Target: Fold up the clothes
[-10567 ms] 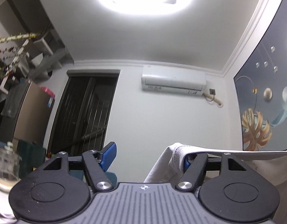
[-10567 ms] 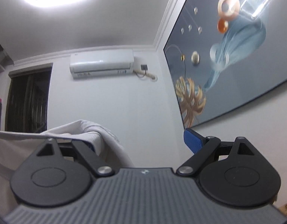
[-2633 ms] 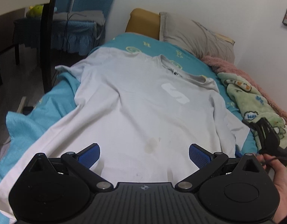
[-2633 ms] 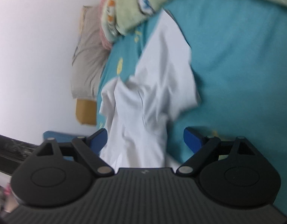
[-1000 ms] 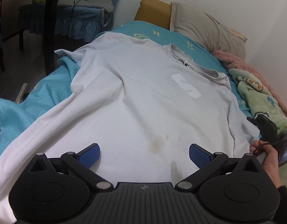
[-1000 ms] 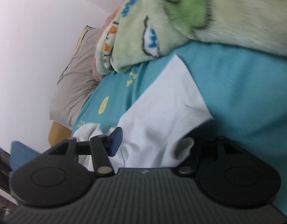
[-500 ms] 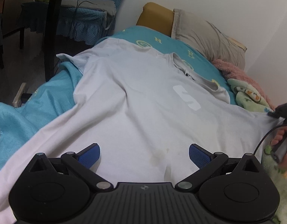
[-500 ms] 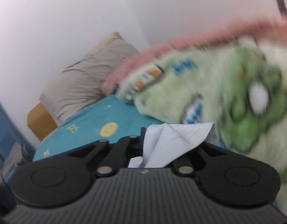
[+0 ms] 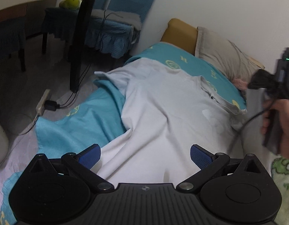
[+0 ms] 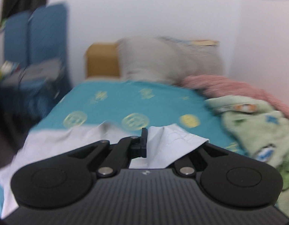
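Right gripper pinches shirt; blurred, seemingly pink blanket beyond.

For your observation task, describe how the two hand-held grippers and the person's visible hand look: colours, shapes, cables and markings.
The left hand-held gripper has a black ribbed body, two round black discs, silver pivot screws and blue textured pads. The right hand-held gripper has the same black build. The bare right hand shows no sleeve; a black cable trails beside it.
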